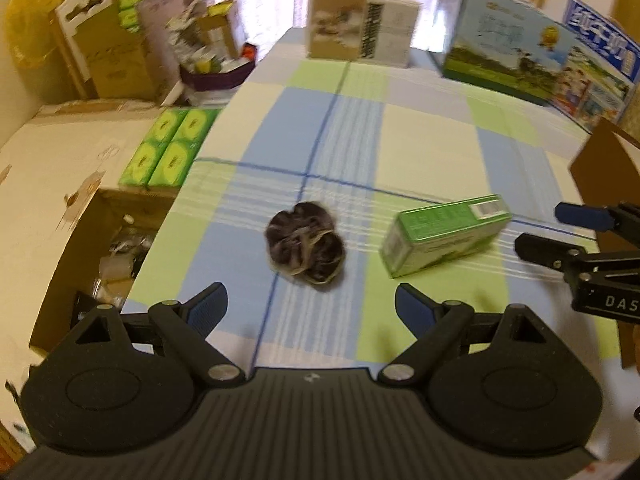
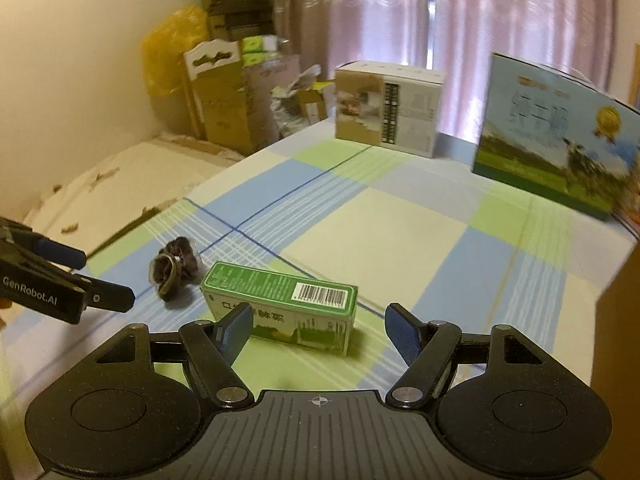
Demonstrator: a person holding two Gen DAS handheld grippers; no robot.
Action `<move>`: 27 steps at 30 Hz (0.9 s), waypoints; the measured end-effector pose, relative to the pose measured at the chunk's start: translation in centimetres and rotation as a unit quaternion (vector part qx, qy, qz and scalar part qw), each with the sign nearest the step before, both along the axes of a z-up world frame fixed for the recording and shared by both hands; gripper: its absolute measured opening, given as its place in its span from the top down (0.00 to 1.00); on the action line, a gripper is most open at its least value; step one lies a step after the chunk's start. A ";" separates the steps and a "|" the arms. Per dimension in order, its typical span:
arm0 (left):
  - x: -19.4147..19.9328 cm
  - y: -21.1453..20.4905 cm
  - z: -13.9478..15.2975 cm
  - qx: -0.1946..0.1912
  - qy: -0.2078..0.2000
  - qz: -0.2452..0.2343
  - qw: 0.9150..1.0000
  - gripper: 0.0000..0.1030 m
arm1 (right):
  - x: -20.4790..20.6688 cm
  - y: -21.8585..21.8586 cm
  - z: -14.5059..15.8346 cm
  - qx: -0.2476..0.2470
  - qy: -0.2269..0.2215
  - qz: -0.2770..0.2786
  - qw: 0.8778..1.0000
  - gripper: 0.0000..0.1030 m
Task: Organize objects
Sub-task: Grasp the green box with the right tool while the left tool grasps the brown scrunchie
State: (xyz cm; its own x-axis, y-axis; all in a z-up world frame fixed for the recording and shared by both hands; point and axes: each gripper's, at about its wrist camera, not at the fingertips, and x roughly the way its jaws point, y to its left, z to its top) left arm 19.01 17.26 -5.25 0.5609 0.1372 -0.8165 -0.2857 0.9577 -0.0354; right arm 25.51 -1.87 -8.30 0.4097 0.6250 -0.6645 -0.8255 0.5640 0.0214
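A dark crumpled scrunchie (image 1: 306, 246) (image 2: 174, 270) lies on the checked tablecloth (image 1: 424, 152). To its right a green carton (image 1: 444, 234) (image 2: 280, 306) lies on its side, barcode up. My left gripper (image 1: 312, 304) (image 2: 104, 280) hovers open just short of the scrunchie, nothing between its blue pads. My right gripper (image 2: 318, 320) (image 1: 540, 228) is open right behind the green carton. In the right wrist view its left finger (image 2: 236, 330) overlaps the carton's near corner, and the pads do not press on it.
A tan and white box (image 1: 360, 36) and a large blue milk case (image 1: 532, 64) stand at the table's far edge. A brown cardboard flap (image 1: 604, 160) rises at the right. Green tissue packs (image 1: 168, 148) and an open cardboard box (image 1: 92, 248) sit beyond the left edge.
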 end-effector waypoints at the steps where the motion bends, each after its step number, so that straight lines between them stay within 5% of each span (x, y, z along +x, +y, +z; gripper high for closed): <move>1: 0.1 0.3 -0.4 -0.001 0.005 0.005 1.000 0.14 | 0.2 0.3 -0.3 -0.005 -0.004 0.008 1.000 0.32; 10: 1.2 1.7 -1.9 -0.013 0.023 0.031 0.999 0.14 | 1.7 2.9 -1.9 -0.033 -0.050 0.099 0.993 0.32; 19: 1.2 2.1 -2.4 -0.021 0.030 0.033 0.999 0.14 | 1.0 5.1 -3.6 -0.120 -0.091 0.183 0.972 0.31; 27: 1.4 2.1 -2.7 -0.013 0.030 0.028 0.999 0.14 | 2.1 3.6 -3.0 -0.119 -0.021 0.143 0.982 0.70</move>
State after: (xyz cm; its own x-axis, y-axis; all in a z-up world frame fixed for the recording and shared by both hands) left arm 20.38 19.35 -7.95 0.5030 0.1449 -0.8520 -0.3419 0.9388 -0.0422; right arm 27.58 1.76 -11.26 0.2711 0.5479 -0.7914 -0.9480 0.2945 -0.1209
